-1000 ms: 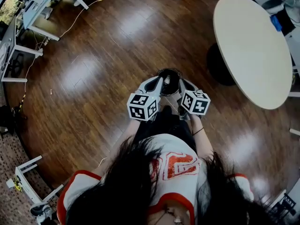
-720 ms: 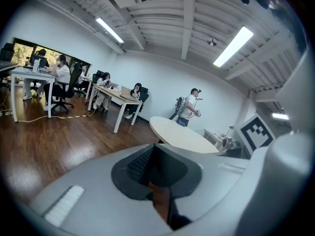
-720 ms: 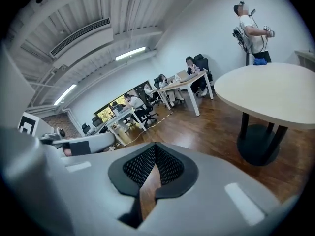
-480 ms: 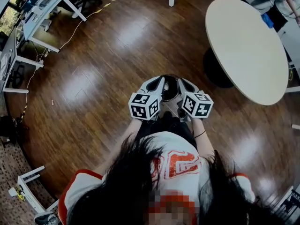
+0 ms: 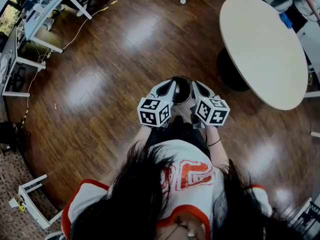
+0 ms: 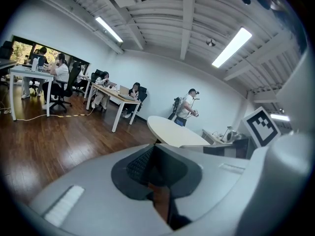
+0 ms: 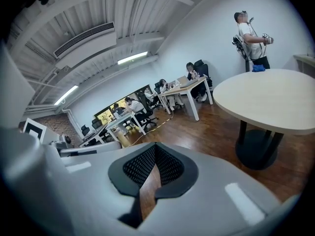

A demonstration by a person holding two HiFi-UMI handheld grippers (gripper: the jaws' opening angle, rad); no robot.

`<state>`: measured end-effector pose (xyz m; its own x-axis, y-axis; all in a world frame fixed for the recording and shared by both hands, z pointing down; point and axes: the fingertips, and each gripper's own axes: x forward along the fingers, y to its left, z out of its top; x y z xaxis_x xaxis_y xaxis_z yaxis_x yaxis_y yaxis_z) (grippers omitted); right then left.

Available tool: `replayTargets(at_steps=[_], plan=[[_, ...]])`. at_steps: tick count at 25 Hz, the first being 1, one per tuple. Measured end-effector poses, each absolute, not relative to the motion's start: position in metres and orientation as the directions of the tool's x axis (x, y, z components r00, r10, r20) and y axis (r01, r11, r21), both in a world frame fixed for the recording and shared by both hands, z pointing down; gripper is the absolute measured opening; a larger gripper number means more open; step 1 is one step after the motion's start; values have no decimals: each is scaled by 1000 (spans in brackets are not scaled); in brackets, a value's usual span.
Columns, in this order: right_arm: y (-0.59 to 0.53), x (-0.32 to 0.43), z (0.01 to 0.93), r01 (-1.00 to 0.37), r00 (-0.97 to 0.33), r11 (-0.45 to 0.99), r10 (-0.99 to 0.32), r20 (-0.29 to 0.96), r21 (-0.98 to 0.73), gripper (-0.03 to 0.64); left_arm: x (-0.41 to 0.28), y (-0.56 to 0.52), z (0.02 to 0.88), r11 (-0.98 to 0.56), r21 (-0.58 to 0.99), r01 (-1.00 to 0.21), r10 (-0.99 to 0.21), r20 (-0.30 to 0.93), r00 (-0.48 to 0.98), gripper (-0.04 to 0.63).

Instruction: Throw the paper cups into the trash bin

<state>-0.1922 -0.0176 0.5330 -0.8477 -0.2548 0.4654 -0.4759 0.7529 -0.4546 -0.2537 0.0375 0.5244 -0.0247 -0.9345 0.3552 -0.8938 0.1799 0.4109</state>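
No paper cup shows in any view. My left gripper (image 5: 170, 87) and right gripper (image 5: 193, 87) are held side by side in front of the person's chest, above the wooden floor. A dark round thing (image 5: 181, 89) shows between their tips; I cannot tell whether it is a bin. In the left gripper view the left gripper (image 6: 155, 146) has its black pads meeting at the tips, nothing between them. In the right gripper view the right gripper (image 7: 155, 145) is shut the same way, with only floor seen through the slit below.
A round cream table (image 5: 265, 49) on a dark pedestal stands ahead on the right. White desks (image 5: 35, 19) with cables line the left side; seated people work at desks (image 6: 106, 90). Another person (image 7: 252, 38) stands beyond the table.
Both grippers stay together in the same pose. The head view has shifted slightly, so the table sits a little further left.
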Motion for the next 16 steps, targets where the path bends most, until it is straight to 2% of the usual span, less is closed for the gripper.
replayTargets(at_steps=[16], plan=[[-20, -182, 535, -493, -840, 741, -268, 472, -457, 0, -238, 35, 524, 154, 404, -902, -932, 362, 2, 0]])
